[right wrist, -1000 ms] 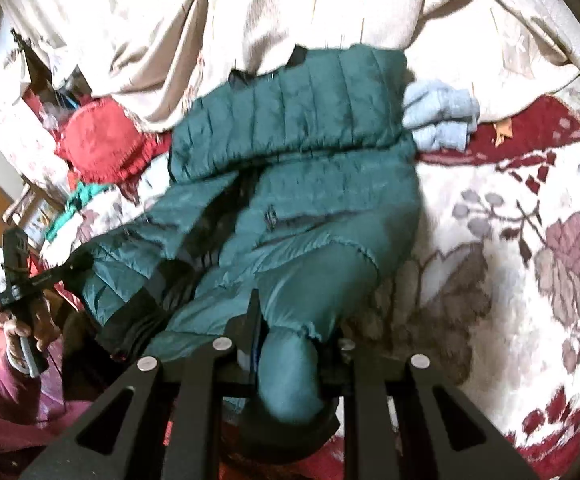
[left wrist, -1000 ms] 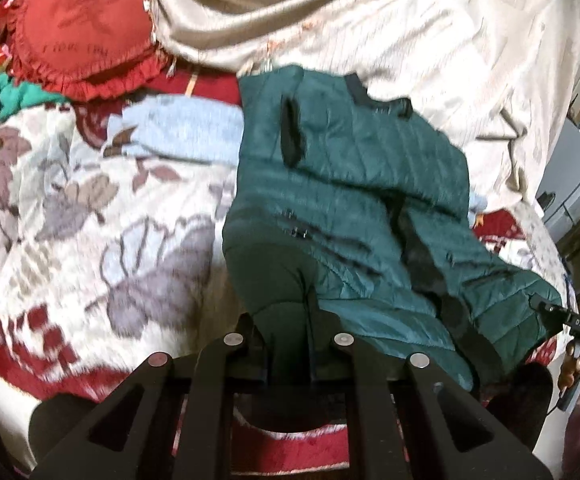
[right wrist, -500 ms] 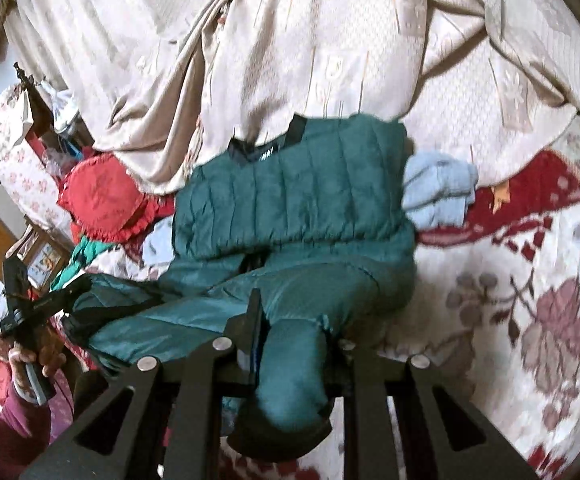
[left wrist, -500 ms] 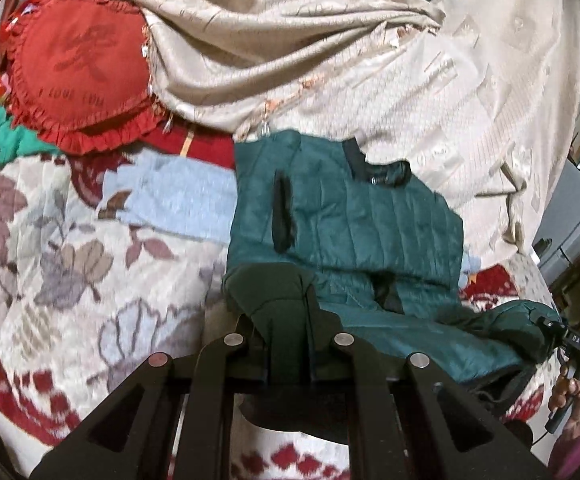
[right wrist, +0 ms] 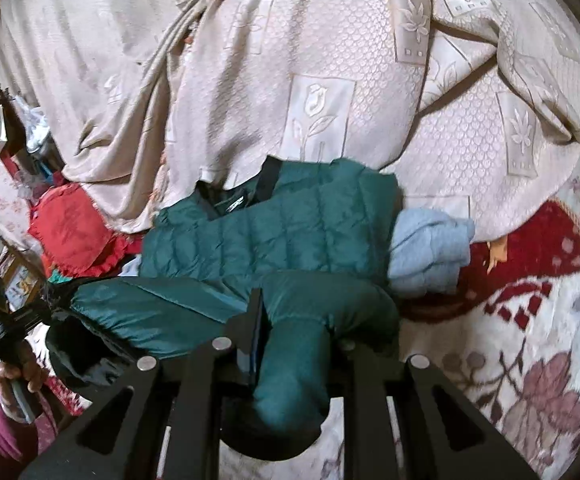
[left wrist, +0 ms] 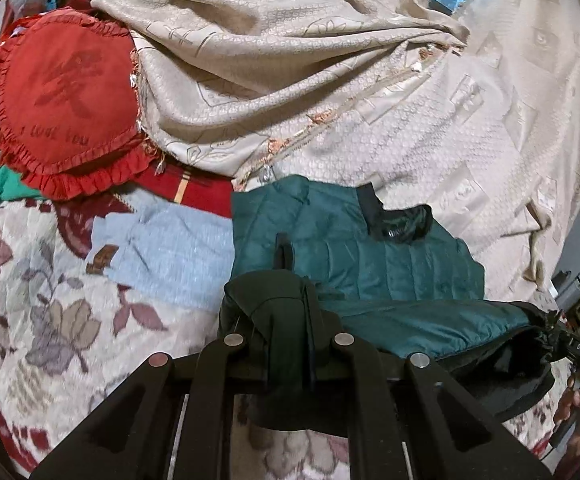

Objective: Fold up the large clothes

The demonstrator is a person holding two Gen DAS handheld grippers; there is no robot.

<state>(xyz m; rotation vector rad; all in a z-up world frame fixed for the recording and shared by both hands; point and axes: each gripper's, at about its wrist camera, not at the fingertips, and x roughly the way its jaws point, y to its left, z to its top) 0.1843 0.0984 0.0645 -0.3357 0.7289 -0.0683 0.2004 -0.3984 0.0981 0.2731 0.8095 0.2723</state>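
Note:
A dark green quilted jacket (left wrist: pixel 370 264) lies on a floral blanket, collar toward the beige cover; it also shows in the right wrist view (right wrist: pixel 273 236). My left gripper (left wrist: pixel 285 312) is shut on one bottom corner of the jacket. My right gripper (right wrist: pixel 294 324) is shut on the other bottom corner. Both corners are lifted, and the bottom hem hangs between them above the jacket's upper half. Each view shows the other gripper at its edge, with the right one in the left wrist view (left wrist: pixel 570 344) and the left one in the right wrist view (right wrist: pixel 13 320).
A light blue cloth (left wrist: pixel 169 252) lies under and beside the jacket, also in the right wrist view (right wrist: pixel 430 256). A red heart-shaped cushion (left wrist: pixel 61 92) sits at the back left. A crumpled beige cover (left wrist: pixel 330 80) fills the back. The floral blanket (left wrist: pixel 41 312) spreads in front.
Both grippers have lifted the jacket's bottom hem and carried it toward the collar. The lower half no longer lies flat and now hangs folded over the upper half.

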